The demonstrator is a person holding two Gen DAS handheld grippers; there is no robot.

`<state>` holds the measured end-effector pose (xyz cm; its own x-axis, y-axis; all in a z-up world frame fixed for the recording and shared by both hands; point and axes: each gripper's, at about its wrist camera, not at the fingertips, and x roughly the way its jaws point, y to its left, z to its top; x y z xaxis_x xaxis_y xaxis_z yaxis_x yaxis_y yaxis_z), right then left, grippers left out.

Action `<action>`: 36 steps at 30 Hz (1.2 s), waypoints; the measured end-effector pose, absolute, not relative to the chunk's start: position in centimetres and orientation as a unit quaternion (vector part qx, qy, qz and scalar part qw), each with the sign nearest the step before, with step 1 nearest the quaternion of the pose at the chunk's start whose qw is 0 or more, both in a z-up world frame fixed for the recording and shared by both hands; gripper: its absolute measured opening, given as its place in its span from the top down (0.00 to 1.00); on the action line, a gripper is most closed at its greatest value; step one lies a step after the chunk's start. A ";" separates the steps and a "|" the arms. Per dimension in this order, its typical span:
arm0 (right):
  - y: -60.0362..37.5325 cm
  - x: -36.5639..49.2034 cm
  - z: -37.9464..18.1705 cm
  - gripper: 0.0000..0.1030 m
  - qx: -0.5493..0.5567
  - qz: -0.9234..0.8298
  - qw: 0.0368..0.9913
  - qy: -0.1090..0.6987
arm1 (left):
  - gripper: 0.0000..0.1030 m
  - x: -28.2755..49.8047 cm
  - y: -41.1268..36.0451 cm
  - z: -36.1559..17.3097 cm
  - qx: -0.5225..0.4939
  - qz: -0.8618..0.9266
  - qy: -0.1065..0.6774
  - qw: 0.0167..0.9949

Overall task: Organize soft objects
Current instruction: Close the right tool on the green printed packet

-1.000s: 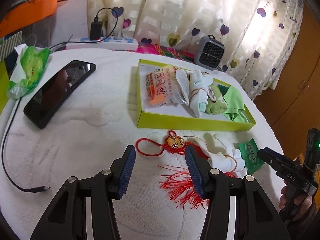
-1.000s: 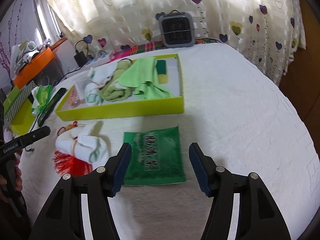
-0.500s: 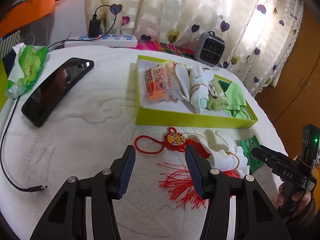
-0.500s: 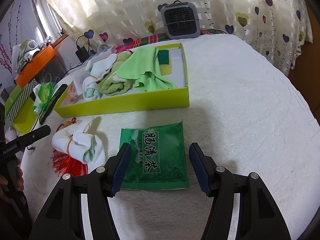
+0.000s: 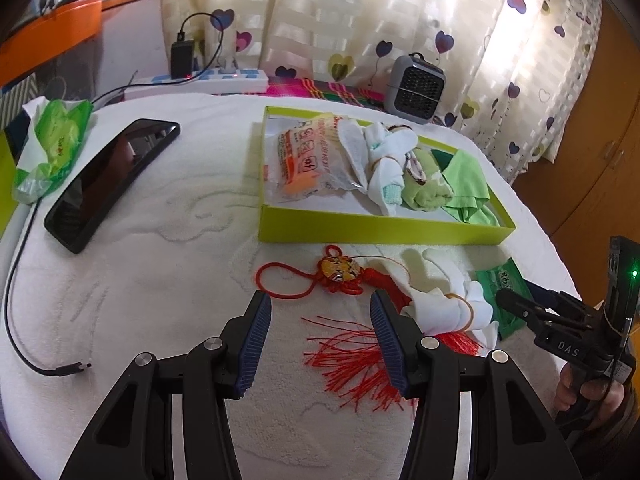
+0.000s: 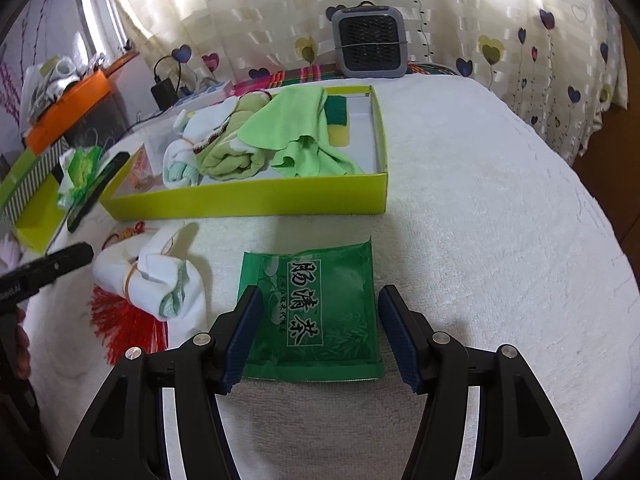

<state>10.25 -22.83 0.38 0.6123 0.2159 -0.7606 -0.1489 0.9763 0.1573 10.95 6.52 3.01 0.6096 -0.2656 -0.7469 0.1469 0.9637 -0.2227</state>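
— While both grippers are hanging over the white blanket (image 6: 480, 200), what are you seeing nearest the lens?

— At the bottom of the right wrist view, the right gripper (image 6: 318, 322) is standing wide, its jaws straddling a green packet (image 6: 316, 312) that is lying flat; the pads are not pressing on it. At the bottom of the left wrist view, the left gripper (image 5: 320, 332) is also gaping wide, holding nothing, with a red tassel (image 5: 352, 364) spreading between and under its fingers.

— And just past that?

— A white sock bundle (image 6: 152, 280) is lying on the tassel, left of the packet in the right view. Above the left gripper, the tassel's knot charm (image 5: 339, 271) and cord loop are resting on the blanket.

— Farther back?

— A yellow-green box (image 5: 380, 230) is sitting mid-frame, holding a plastic bag (image 5: 308, 164), socks (image 5: 384, 168) and green cloths (image 6: 296, 132). A phone (image 5: 108, 180) is lying at the left of the left view, and a small heater (image 6: 370, 42) is standing against the curtain at the top.
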 end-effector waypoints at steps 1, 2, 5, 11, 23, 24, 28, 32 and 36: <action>-22.8 10.2 0.4 0.47 0.037 0.105 0.897 0.428 | 0.51 11.0 6.4 3.1 -0.068 -0.116 0.427 0.894; -22.7 10.2 0.4 0.52 0.036 0.107 0.897 0.428 | 0.51 10.9 6.1 3.2 -0.065 -0.118 0.426 0.895; -22.8 10.1 0.4 0.55 0.031 0.105 0.897 0.428 | 0.51 10.8 5.2 3.4 -0.052 -0.124 0.426 0.895; -23.3 10.0 0.5 0.73 0.045 0.116 0.898 0.423 | 0.51 10.5 3.7 3.9 -0.026 -0.135 0.422 0.896; -23.9 9.5 0.8 0.89 0.068 0.136 0.899 0.411 | 0.51 10.2 2.7 5.1 -0.020 -0.139 0.409 0.902; -24.0 9.5 0.8 0.89 0.069 0.136 0.900 0.410 | 0.51 10.2 2.6 5.2 -0.018 -0.139 0.408 0.902; -24.3 9.3 1.1 0.91 0.072 0.136 0.902 0.403 | 0.51 10.0 2.2 5.4 -0.009 -0.146 0.405 0.903; -24.6 9.2 1.2 0.91 0.076 0.131 0.904 0.399 | 0.51 10.0 1.8 5.5 -0.004 -0.151 0.405 0.902; -25.1 9.1 1.4 0.92 0.077 0.123 0.907 0.396 | 0.51 9.7 1.2 5.6 0.008 -0.154 0.403 0.902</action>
<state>9.14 -25.09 1.37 0.6564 0.2829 -0.6994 -0.1615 0.9582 0.2360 9.71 1.20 5.63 0.6272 -0.2715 -0.7300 0.2850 0.9523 -0.1093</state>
